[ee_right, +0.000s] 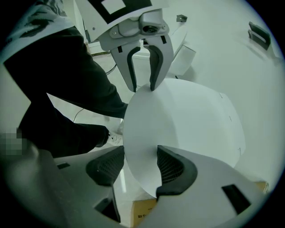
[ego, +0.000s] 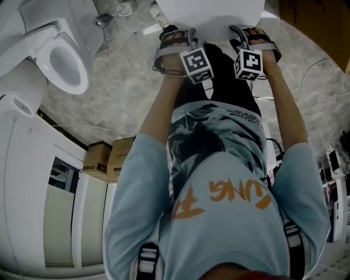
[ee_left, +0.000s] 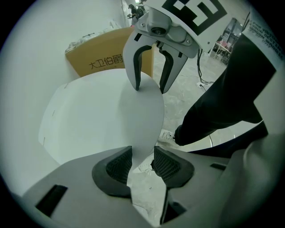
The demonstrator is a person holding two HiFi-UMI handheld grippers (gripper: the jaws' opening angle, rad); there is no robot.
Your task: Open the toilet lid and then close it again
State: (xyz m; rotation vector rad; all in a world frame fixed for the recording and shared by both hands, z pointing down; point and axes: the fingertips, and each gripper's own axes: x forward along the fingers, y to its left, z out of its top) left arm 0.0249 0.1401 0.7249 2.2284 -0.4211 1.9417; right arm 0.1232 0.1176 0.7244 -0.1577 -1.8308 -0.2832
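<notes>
Top centre: my left gripper and right gripper each clamp the white toilet lid by its edge.

2 cardboard boxes side by side; another toilet upper left.

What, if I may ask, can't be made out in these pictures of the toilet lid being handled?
1. Bowl and seat under the toilet lid: the head view's top edge cuts them off; in both gripper views the lid covers them.
2. How far the lid is from shut: nothing beneath it shows.
3. Cardboard box, right gripper view: only a corner shows below the lid, behind the right gripper.
</notes>
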